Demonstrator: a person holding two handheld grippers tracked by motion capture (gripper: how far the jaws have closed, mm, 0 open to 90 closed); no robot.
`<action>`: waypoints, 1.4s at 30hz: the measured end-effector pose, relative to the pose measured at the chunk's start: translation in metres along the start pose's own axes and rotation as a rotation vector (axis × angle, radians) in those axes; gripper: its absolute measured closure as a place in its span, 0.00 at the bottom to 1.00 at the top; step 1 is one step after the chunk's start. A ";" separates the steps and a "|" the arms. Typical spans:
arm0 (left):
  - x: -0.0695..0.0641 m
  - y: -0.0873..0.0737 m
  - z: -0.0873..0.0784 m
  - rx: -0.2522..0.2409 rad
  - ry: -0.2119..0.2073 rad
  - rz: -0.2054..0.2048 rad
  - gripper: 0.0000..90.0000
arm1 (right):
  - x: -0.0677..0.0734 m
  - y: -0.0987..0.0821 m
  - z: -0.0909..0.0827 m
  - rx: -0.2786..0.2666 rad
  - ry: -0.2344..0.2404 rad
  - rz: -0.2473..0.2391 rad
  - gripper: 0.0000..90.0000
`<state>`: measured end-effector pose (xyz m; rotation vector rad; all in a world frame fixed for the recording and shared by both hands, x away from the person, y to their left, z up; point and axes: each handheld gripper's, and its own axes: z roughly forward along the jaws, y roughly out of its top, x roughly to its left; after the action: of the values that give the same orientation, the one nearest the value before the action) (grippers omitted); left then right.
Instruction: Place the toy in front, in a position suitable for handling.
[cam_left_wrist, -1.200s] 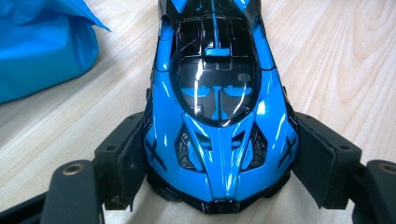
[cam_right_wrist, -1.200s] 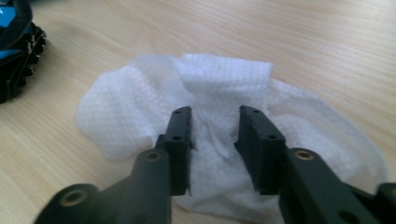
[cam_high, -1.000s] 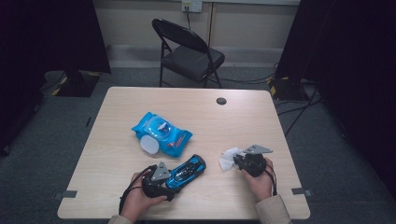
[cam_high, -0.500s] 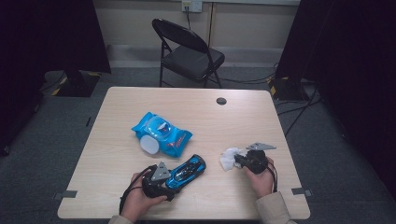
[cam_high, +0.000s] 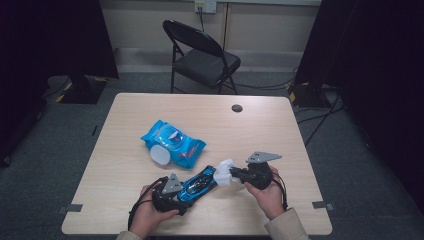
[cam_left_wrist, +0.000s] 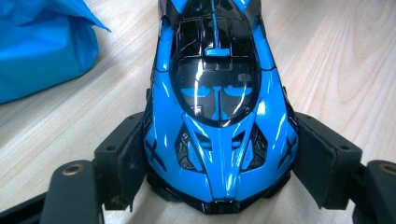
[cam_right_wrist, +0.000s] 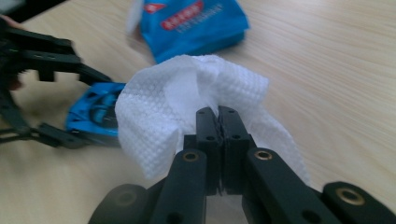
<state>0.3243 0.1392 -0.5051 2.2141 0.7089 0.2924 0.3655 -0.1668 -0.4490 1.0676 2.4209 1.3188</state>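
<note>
The desk (cam_high: 280, 125) carries a blue wipes pack (cam_high: 172, 144) mid-surface. Near the front edge the blue toy car (cam_left_wrist: 219, 102) sits gripped at its sides by the left gripper (cam_high: 170, 192), jaws wide around it. The right gripper (cam_right_wrist: 218, 126), jaws pinched tight on a white wipe (cam_right_wrist: 187, 107), hovers at the car's far end. A hard rub could twist the car out of that grip; the bunched wipe might slip free.

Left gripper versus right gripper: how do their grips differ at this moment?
The left gripper has its jaws spread wide around the blue toy car; the right gripper has its jaws pinched nearly together on a crumpled white wipe. The left's load is rigid and glossy, the right's soft. Both are shut on something.
</note>
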 end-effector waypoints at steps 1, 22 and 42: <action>0.000 0.000 0.000 0.000 0.000 0.000 0.28 | 0.006 0.003 0.001 0.004 0.017 -0.011 0.99; 0.000 0.000 0.000 -0.001 0.000 0.002 0.28 | 0.090 0.007 0.076 0.123 0.215 -0.154 0.99; 0.000 0.000 0.001 -0.003 -0.003 -0.001 0.28 | 0.095 0.000 0.093 0.116 0.269 -0.144 0.98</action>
<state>0.3247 0.1388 -0.5054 2.2104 0.7078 0.2891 0.3401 -0.0420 -0.4882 0.7640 2.7400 1.3657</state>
